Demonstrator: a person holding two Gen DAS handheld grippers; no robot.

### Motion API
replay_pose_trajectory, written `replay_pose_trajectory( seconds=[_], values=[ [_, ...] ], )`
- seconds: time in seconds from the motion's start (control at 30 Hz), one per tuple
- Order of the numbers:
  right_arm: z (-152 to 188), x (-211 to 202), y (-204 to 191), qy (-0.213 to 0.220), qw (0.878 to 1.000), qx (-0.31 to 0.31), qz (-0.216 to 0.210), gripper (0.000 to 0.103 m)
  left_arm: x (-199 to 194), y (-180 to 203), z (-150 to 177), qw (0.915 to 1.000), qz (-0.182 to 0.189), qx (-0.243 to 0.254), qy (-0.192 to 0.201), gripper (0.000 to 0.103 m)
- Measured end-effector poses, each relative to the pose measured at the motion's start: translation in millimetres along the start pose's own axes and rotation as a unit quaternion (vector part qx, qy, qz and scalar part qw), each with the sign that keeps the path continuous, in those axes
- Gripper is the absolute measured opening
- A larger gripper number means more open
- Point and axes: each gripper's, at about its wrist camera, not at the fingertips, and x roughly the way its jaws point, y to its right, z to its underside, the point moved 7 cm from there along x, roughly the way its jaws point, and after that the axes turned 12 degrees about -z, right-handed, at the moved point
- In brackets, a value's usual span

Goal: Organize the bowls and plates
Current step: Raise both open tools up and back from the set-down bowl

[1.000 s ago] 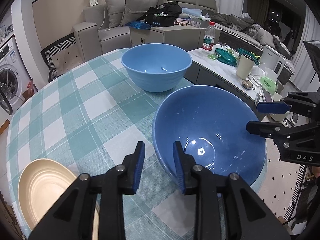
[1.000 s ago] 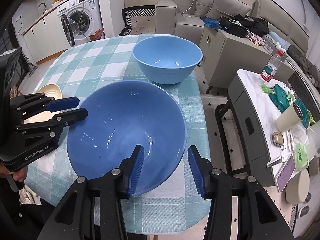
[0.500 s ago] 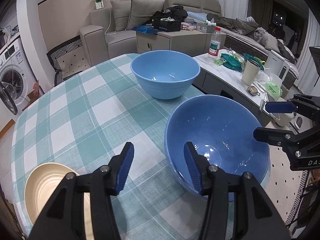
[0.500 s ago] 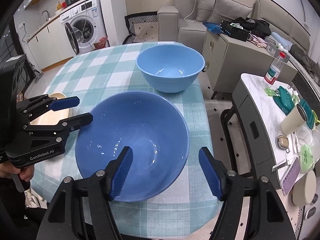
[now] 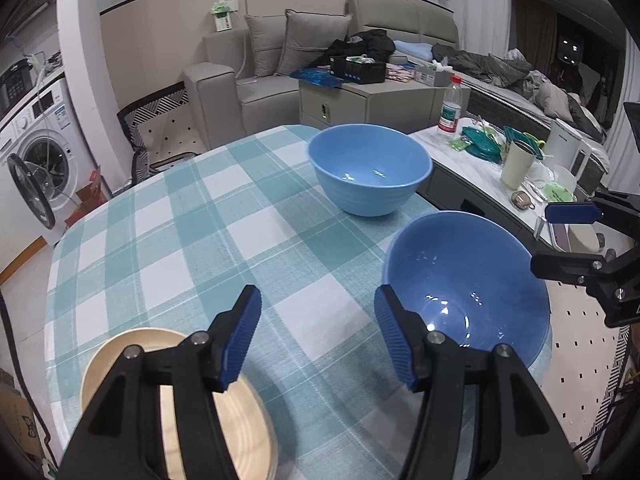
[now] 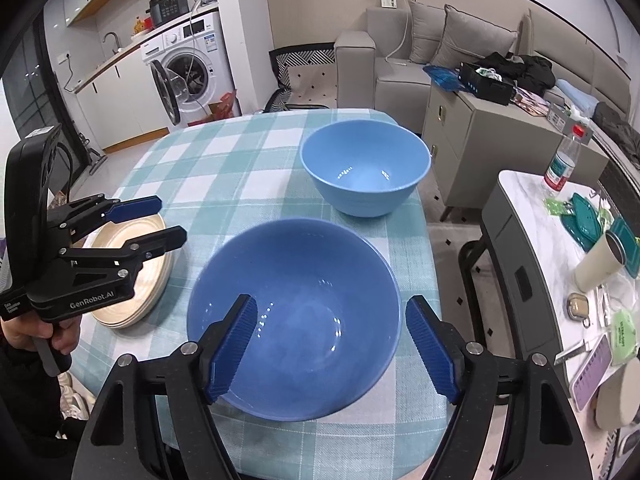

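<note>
Near bowl: darker blue, wide, upright on the checked cloth at the table's near right corner, its far side close to the cloth's edge; empty; free of both grippers

Far bowl: paler blue, deeper, upright, just beyond the near bowl and apart from it; also near the right edge

Plates: cream, a short stack, left of the near bowl, close but not touching

Right gripper: above the near rim of the near bowl, jaws opening, wide, nothing clamped; the bowl shows between the pads, untouched

Left gripper: over bare cloth between plates and near bowl, jaws opening, about half spread, holding nothing; a hand grips its handle

Risks, as judged: the near bowl sits near the corner, so a nudge from a rising finger could slide it toward the drop; if it is to nest in the far bowl, its wider rim may not seat and could rock; a pinch on one smooth rim may slip; the left gripper's swing could clip the plates
</note>
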Motion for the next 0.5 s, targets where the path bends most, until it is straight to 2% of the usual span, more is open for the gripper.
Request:
replay_pose_trajectory(
  seconds=[0.03, 0.07, 0.1, 0.17, 0.33, 0.4, 0.5],
  values=[
    [-1.5, -0.3, -0.4, 0.002, 1.0, 0.0, -0.001, 0.081, -2.5, -6.5, 0.5, 1.0, -0.004, -0.004, 0.002, 0.063],
    [-3.2, -0.5, -1.0, 0.003, 1.0, -0.001, -0.003, 0.081, -4.9, -11.3, 1.1, 0.9999, -0.01, -0.008, 0.004, 0.068],
    [-4.7, -0.6, -1.8, 0.004, 1.0, -0.002, -0.003, 0.081, -8.0, -18.5, 2.1, 0.9997, -0.017, -0.014, 0.006, 0.079],
    [-7.4, -1.3, -2.6, 0.007, 1.0, -0.005, -0.004, 0.081, -14.3, -32.9, 3.7, 0.9991, -0.03, -0.028, 0.014, 0.086],
    [-14.4, -4.5, -6.3, 0.015, 1.0, -0.01, -0.012, 0.085, -27.5, -68.4, 10.9, 0.9963, -0.059, -0.058, 0.021, 0.092],
    [-16.6, -6.6, -6.8, 0.018, 1.0, -0.009, -0.014, 0.087, -32.3, -80.6, 13.6, 0.9951, -0.066, -0.069, 0.025, 0.098],
    [-19.6, -11.4, -7.0, 0.023, 1.0, -0.01, -0.014, 0.089, -40.0, -96.0, 16.9, 0.9934, -0.077, -0.081, 0.027, 0.098]
  ],
)
